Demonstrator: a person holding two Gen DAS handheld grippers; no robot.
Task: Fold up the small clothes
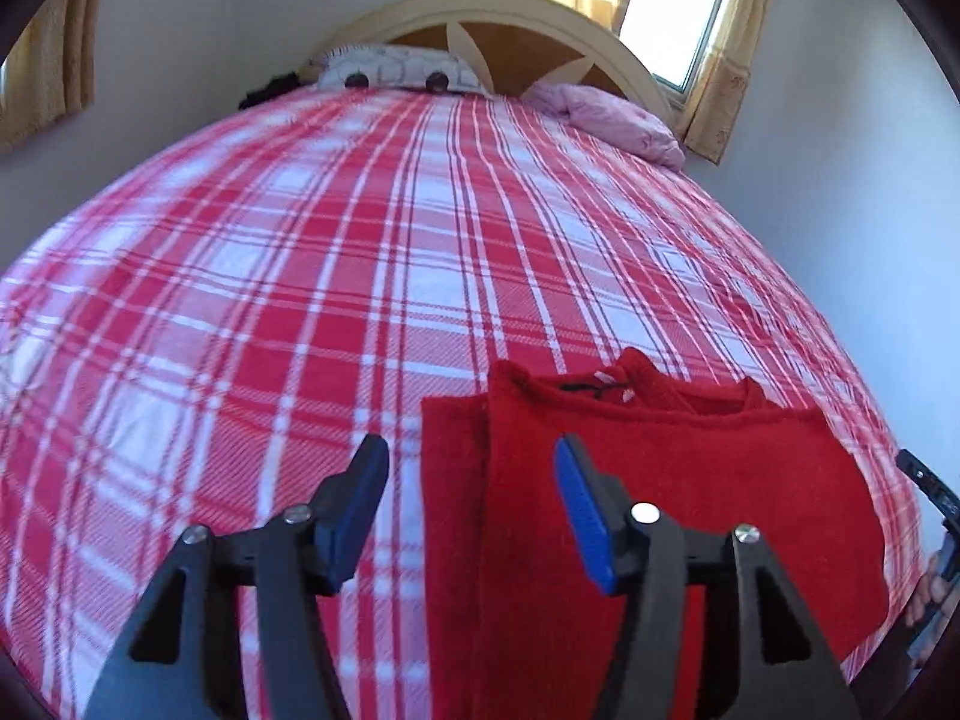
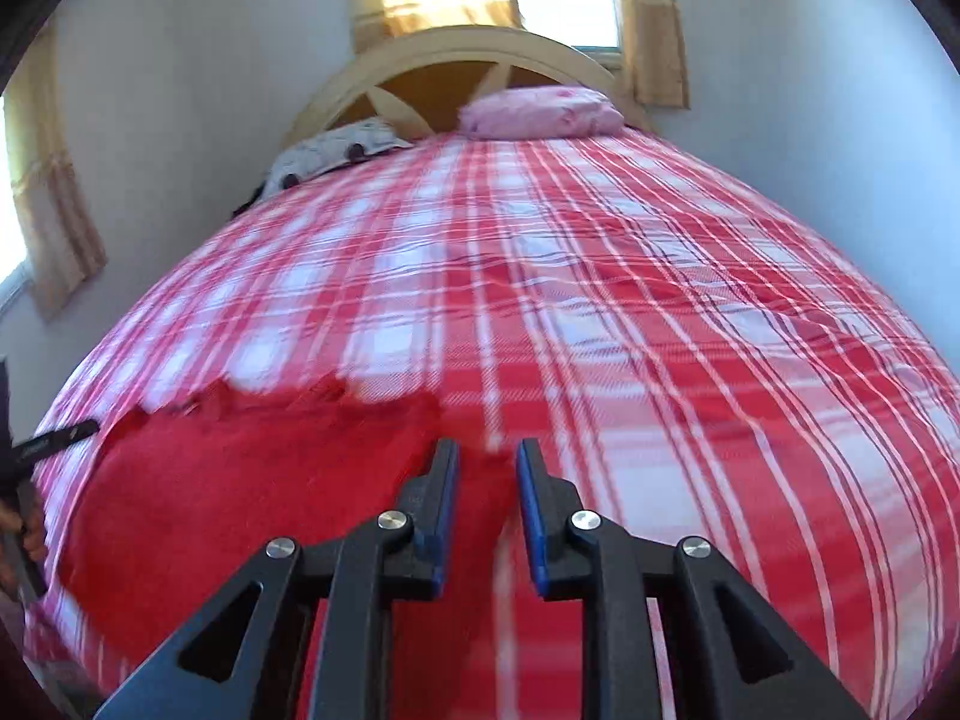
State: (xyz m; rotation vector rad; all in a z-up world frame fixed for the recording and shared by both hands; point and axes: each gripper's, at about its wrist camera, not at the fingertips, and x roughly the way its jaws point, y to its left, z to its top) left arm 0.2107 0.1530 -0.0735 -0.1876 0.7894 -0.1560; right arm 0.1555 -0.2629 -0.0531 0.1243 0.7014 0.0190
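On the bed's red-and-white checked blanket [image 1: 300,276] lay a fuzzy red sweater [image 1: 690,480], folded flat. Left tongs [image 1: 471,501] stood wide and empty above its edge; right tongs [image 2: 487,495] stood narrowly apart, holding nothing.

the left gripper [image 1: 471,468] points forward and downward, its blue-padded jaws standing well apart with nothing pinched between them. the right gripper [image 2: 487,468] tilts down at a similar slant, its jaws parted by a narrow gap and gripping nothing, with the view around it blurred. at the far edge of each wrist view, part of the other gripper shows, and beside it the fingers of the person's right hand [image 1: 927,591] and left hand [image 2: 27,531] wrap its handle.
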